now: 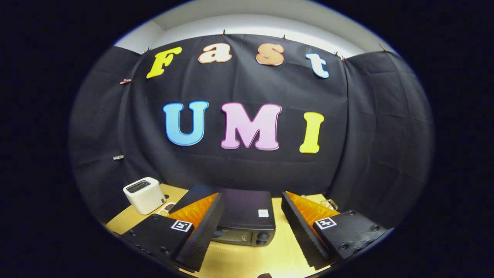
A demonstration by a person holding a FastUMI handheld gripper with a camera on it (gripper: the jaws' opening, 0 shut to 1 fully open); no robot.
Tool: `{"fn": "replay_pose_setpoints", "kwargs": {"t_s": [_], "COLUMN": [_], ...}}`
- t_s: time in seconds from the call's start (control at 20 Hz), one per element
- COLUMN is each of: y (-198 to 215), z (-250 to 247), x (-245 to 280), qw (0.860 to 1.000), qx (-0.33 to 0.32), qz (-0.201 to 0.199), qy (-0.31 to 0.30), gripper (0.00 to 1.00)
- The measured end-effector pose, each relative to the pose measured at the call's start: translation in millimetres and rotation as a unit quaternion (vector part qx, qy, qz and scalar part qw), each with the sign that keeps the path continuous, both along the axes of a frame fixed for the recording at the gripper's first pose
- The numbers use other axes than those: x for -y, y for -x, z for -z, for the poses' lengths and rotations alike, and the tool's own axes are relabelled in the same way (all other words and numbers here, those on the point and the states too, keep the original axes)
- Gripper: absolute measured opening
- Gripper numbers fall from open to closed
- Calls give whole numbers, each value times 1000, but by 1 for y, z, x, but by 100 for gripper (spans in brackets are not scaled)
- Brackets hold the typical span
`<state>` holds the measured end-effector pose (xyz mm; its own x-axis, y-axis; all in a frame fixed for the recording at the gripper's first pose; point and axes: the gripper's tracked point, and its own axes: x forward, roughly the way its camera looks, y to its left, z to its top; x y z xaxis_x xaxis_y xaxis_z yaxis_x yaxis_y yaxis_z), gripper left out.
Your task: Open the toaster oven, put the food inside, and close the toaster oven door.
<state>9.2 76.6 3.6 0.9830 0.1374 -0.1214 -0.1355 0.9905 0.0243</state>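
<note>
A black toaster oven [243, 210] sits on the wooden table [251, 258], just ahead of my fingers and partly hidden behind the left one. Its door looks shut; two knobs [263, 238] show at the right of its front. My gripper [252, 210] is open, held above the table, with nothing between the fingers. The left finger [200, 231] and right finger [305, 227] are black with orange backs. A small plate with food [166, 209] lies to the left of the oven, mostly hidden by the left finger.
A white pop-up toaster [143, 194] stands on the table at the left, beside the plate. A small clear object [328, 203] lies beyond the right finger. Black cloth walls close the booth behind and on both sides.
</note>
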Motion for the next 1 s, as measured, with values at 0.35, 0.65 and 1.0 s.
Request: {"fn": "replay_pose_setpoints", "kwargs": {"t_s": [0.35,0.65,1.0], "y": [11,7,8], "z": [-51,-51,-48], "x": [47,62,69], "qw": [999,999,999], "qx": [44,44,40], "qz": [8,-3,-11], "qy": [-15,-4,-2], "gripper": [98,99,99]}}
